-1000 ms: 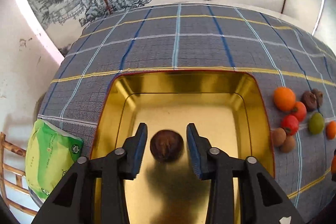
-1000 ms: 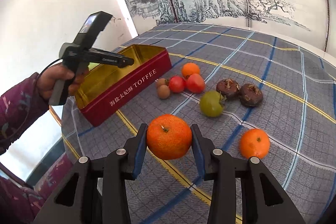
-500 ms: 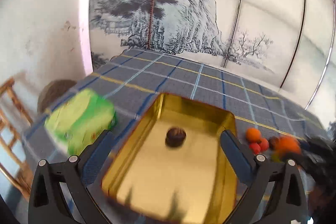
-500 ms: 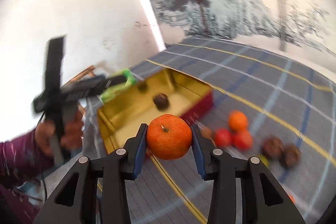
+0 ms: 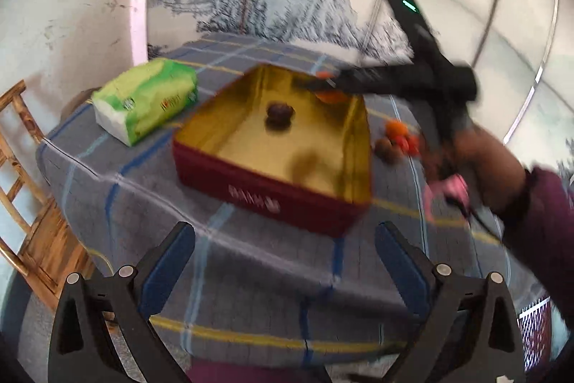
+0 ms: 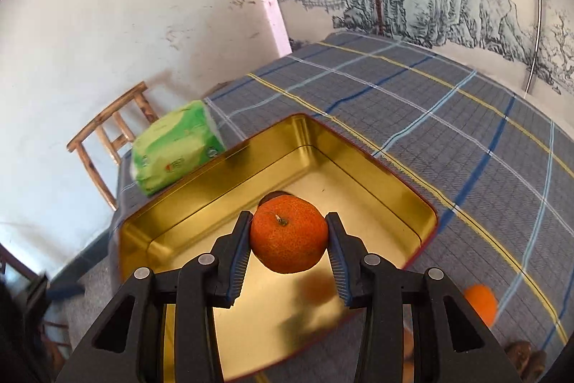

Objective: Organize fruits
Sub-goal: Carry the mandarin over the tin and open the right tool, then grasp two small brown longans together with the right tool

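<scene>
Mandarin orange (image 6: pixel 289 234) pinched between the pads of the right gripper (image 6: pixel 289 239), held over the gold interior of the red toffee tin (image 6: pixel 362 167); 1.0 s ago it was out over the plaid cloth among the loose fruit, so the carry is done and only lowering and release seem left. Left gripper (image 5: pixel 285 266) spread wide and empty, pulled back off the tin's near edge; 1.0 s ago its pads flanked the dark brown fruit (image 5: pixel 280 112), which now sits alone on the tin floor, 1 piece stowed.

Beside the tin on the desk (image 6: pixel 466 117): green tissue pack (image 6: pixel 175 151); 1 more orange (image 6: pixel 480 304) at the lower right.

Hard to read: the dark fruit's kind; it is mostly hidden behind the mandarin in the right view; remaining fruit blurred in the left view, so no count; tin lettering smeared.
</scene>
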